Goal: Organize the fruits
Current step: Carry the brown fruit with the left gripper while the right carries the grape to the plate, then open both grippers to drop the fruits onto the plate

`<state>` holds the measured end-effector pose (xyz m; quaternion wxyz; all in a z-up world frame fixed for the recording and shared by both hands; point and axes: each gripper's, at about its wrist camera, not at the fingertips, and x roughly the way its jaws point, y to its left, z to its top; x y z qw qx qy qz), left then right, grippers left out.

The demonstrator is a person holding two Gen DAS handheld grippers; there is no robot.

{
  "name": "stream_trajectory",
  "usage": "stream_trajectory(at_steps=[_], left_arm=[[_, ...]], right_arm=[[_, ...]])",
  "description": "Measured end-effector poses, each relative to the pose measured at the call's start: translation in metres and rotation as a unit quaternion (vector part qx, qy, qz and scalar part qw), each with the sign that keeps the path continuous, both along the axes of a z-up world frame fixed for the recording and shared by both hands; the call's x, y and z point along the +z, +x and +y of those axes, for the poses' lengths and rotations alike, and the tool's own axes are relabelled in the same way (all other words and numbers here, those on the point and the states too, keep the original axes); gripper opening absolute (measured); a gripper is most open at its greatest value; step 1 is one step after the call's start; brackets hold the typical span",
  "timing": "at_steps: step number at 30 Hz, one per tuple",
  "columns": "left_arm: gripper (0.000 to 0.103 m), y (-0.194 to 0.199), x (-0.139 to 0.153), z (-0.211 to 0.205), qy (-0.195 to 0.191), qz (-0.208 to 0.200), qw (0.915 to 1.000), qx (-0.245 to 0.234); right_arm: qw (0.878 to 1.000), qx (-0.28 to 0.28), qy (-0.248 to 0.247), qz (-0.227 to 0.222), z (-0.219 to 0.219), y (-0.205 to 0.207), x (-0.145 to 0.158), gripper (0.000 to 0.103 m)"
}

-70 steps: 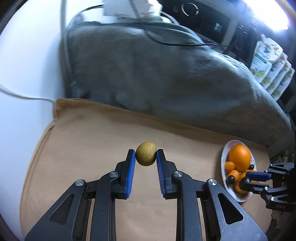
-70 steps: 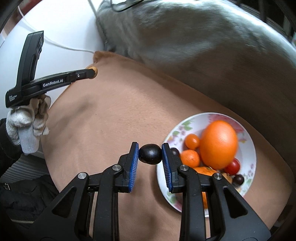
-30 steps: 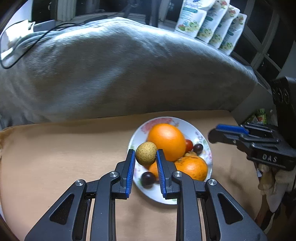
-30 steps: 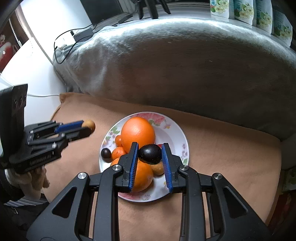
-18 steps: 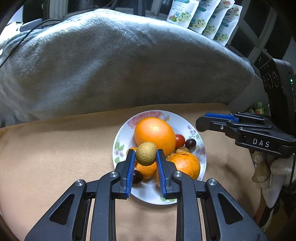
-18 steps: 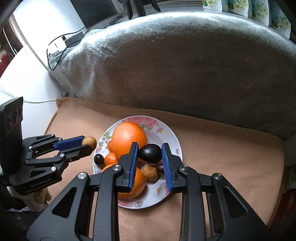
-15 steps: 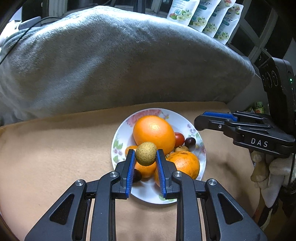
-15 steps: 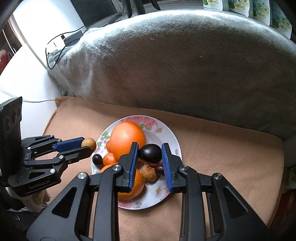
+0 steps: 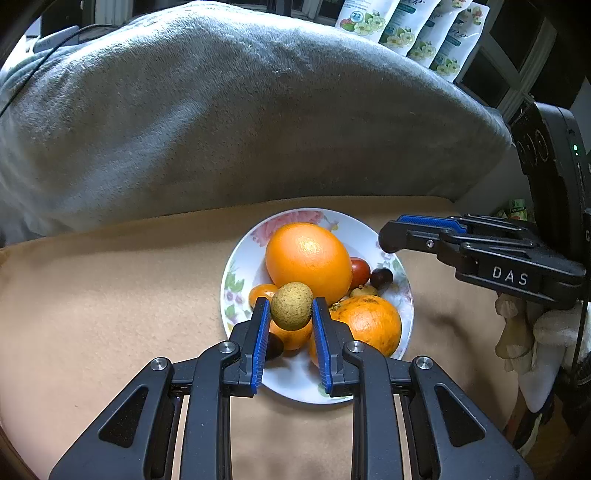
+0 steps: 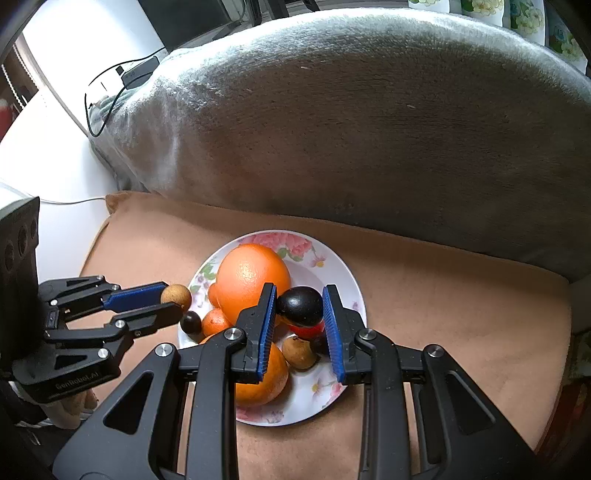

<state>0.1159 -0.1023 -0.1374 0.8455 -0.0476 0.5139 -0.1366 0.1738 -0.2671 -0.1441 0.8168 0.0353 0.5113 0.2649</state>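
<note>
My left gripper (image 9: 291,308) is shut on a small tan, speckled round fruit (image 9: 291,305) and holds it above the near left part of the floral plate (image 9: 236,275). My right gripper (image 10: 300,308) is shut on a dark, near-black fruit (image 10: 300,305) above the middle of the same plate (image 10: 334,266). The plate holds a large orange (image 9: 308,260), a second orange (image 9: 367,323), small orange fruits, a red one (image 9: 360,267) and dark ones. The left gripper (image 10: 176,300) with its tan fruit also shows in the right wrist view, at the plate's left rim.
The plate sits on a tan cushion (image 9: 110,295). A big grey blanket-covered mound (image 9: 229,110) rises right behind it. Printed packs (image 9: 413,33) stand at the far right, cables (image 10: 110,85) at the far left. The right gripper's body (image 9: 487,254) hangs over the plate's right side.
Both grippers have drawn in over the plate with their fruits still held. The plate has come closer and more central in both views.
</note>
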Motion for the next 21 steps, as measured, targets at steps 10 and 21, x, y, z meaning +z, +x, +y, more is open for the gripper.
stream_trajectory(at_steps=[10, 21], left_arm=[[0.022, 0.0, 0.0, -0.004, -0.002, -0.001, 1.0, -0.008], [0.032, -0.002, 0.006, -0.003, -0.003, -0.006, 0.9999, -0.008]], right_arm=[[1.0, 0.006, 0.001, -0.004, 0.004, 0.0, 0.003, 0.028], [1.0, -0.002, 0.012, -0.017, 0.004, -0.004, 0.014, 0.054]])
